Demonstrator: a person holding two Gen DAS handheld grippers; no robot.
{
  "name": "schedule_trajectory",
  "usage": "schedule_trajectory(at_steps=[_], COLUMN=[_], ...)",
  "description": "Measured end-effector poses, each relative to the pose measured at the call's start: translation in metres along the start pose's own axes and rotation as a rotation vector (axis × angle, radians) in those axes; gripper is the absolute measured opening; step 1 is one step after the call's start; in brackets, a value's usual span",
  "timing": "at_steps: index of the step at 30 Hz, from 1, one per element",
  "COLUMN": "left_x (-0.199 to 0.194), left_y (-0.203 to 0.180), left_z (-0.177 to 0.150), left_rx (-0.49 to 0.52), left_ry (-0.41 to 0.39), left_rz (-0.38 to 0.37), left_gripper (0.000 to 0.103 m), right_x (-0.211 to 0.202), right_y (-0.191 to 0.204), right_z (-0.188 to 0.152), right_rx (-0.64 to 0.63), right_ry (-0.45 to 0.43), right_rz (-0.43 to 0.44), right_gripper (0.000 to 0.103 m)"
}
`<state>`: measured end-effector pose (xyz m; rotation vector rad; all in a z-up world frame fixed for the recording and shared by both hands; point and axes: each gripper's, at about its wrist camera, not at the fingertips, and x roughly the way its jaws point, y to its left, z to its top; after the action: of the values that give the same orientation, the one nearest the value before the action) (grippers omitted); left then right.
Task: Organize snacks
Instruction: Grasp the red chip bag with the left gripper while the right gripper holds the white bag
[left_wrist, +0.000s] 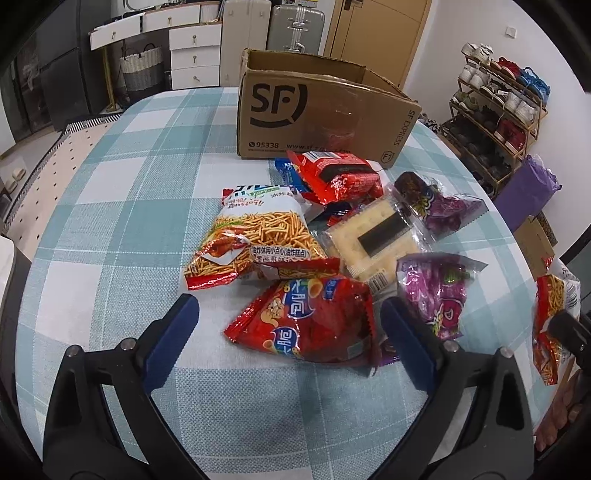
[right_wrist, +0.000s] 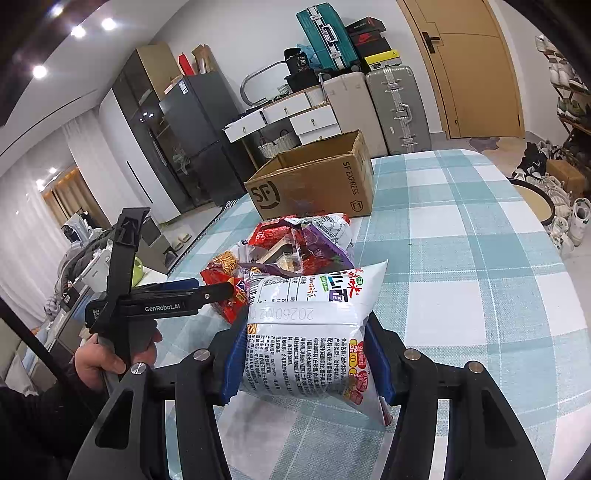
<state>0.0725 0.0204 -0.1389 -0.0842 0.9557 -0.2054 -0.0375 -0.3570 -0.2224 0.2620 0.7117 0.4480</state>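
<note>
Your right gripper (right_wrist: 308, 360) was clamped on a white noodle-snack bag (right_wrist: 314, 332), blue pads pressing both its sides, low in the middle of the right wrist frame, lifted above the checked tablecloth (right_wrist: 480, 277). Your left gripper (left_wrist: 290, 321) was spread wide, jaws either side of a red chip bag (left_wrist: 310, 321) lying flat at lower centre of the left wrist frame. Behind it sat the snack pile: a stick-snack bag (left_wrist: 255, 240), a clear cracker pack (left_wrist: 373, 236), purple packets (left_wrist: 436, 295). The open cardboard box (left_wrist: 317, 110) stood at upper centre, just behind the pile.
</note>
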Motion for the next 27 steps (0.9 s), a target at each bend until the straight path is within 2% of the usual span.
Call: schedule_trajectory(at_steps=[10, 20, 27], left_x=[0.013, 0.011, -0.002], left_y=[0.001, -0.009, -0.005], left_z=[-0.001, -0.003, -0.013], left_rx=[-0.015, 0.031, 0.027], left_ry=[0.042, 0.037, 0.021], left_rz=[-0.055, -0.127, -0.163], left_gripper=[0.08, 0.049, 0.043], right_x=[0.0, 0.002, -0.001], right_y=[-0.001, -0.001, 0.007], right_z=[0.0, -0.003, -0.004], right_rx=[0.005, 0.014, -0.004], right_ry=[0.003, 0.008, -0.001], right_rz=[-0.001, -0.003, 0.002], right_gripper=[0.057, 0.057, 0.057])
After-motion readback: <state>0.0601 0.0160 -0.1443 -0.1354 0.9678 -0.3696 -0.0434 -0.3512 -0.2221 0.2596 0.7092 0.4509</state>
